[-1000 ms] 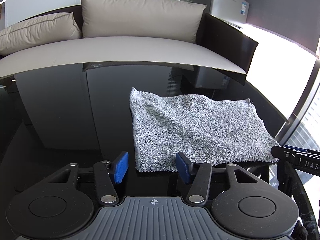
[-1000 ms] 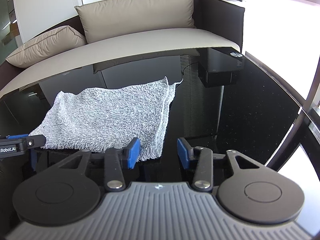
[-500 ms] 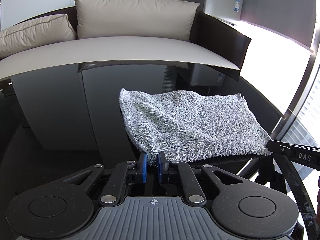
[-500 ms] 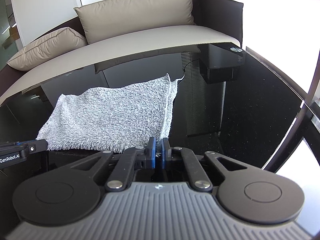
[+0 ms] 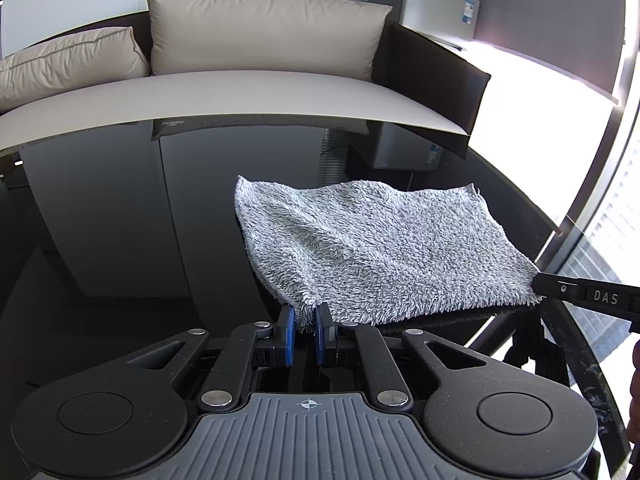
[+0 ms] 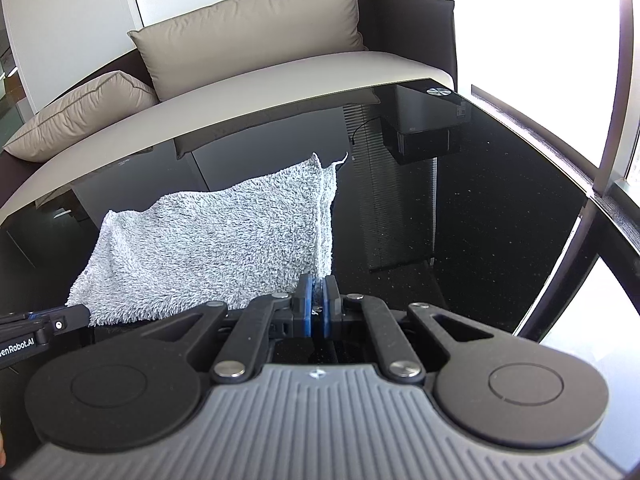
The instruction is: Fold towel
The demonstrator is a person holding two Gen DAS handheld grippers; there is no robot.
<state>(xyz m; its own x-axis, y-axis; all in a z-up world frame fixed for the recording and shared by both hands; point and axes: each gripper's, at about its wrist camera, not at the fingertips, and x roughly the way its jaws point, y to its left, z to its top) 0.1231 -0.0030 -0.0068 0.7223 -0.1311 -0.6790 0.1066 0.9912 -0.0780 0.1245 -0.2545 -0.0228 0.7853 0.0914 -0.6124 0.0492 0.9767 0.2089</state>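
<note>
Glossy black table in a bright lounge, mirroring the furniture behind it. Nearest the left wrist camera, left gripper with jaws just closed and now clenched on the near left corner of a shaggy grey towel, blue pads pinching the pile. In the right wrist view, right gripper likewise just closed, clamped on the towel's near right corner. Near edge of the towel raised off the table between the two grips, dark shadow beneath it; far part sloping down to rest on the glass, far right corner peaked up with a loose thread. Each gripper's black body visible at the edge of the other's view, touching the towel's near corner. Beyond the towel, bare dark tabletop, a small round silver disc near its far right corner. Farther back, a sofa with pale seat, dark arms and two beige cushions; a silver appliance at upper right; glaring windows along the right side.
</note>
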